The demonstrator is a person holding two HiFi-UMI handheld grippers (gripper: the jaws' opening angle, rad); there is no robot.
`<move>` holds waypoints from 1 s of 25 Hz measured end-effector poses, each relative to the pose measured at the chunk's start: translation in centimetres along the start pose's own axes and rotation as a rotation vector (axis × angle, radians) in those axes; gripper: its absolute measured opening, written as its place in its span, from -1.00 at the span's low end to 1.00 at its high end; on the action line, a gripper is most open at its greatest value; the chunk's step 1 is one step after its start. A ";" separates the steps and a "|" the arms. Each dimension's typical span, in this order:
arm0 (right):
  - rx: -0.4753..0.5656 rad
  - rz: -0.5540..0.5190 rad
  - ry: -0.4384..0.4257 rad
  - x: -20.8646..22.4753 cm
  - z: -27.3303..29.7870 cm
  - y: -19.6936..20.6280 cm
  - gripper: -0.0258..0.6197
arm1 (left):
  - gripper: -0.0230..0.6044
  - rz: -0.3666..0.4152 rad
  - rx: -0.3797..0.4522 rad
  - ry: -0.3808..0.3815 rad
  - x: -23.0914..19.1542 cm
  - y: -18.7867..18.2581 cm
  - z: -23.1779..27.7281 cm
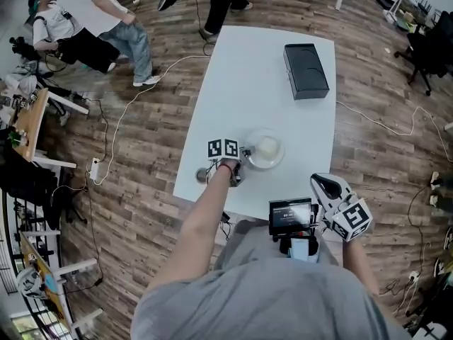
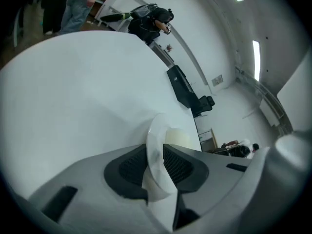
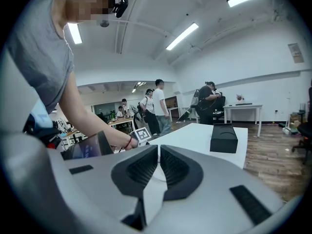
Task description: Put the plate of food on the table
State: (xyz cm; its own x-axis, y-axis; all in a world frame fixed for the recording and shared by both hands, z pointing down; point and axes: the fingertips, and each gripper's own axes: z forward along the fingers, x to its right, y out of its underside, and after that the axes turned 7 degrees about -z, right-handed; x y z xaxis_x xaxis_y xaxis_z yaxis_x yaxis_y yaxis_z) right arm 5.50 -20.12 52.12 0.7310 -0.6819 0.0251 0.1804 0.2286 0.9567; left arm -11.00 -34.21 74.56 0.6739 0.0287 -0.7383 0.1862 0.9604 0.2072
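A clear glass plate [image 1: 263, 149] holding pale food [image 1: 267, 146] rests near the front edge of the white table [image 1: 262, 69]. My left gripper [image 1: 237, 163] is at the plate's left rim, shut on it. In the left gripper view the plate's rim [image 2: 155, 150] is pinched between the dark pads [image 2: 130, 168], and the pale food [image 2: 179, 138] shows beyond. My right gripper [image 1: 327, 188] is held off the table's front right corner, jaws shut with nothing between them [image 3: 159, 167].
A black box [image 1: 306, 70] lies at the table's far right. A small phone screen [image 1: 290, 214] is mounted at my chest. People stand and sit beyond the far left of the table. Cables run over the wooden floor; an office chair [image 1: 427, 55] stands at right.
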 end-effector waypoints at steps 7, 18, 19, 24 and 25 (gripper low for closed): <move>0.006 0.008 -0.005 0.2 0.4 0.1 -0.82 | -0.62 0.203 0.011 -0.153 -0.9 -0.1 -1.0; 0.027 0.002 -0.020 -0.3 0.6 -0.5 -0.82 | -0.62 0.405 0.049 -0.227 1.8 -0.4 -3.9; 0.030 0.001 -0.021 -0.4 0.5 -0.5 -0.82 | -0.62 0.410 0.060 -0.217 2.3 -0.4 -4.3; 0.049 0.006 -0.008 -0.5 0.0 -0.8 -0.82 | -0.62 0.436 0.113 -0.152 5.1 0.1 -6.5; 0.053 0.007 -0.003 -0.3 -0.1 -0.9 -0.82 | -0.62 0.443 0.125 -0.136 5.8 0.2 -6.9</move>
State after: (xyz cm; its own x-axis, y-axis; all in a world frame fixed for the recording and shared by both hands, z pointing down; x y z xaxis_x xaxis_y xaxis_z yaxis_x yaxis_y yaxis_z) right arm 5.16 -20.01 51.20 0.7304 -0.6822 0.0324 0.1404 0.1964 0.9704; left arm -12.06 -31.96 65.89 0.7938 0.3832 -0.4723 -0.0611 0.8229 0.5649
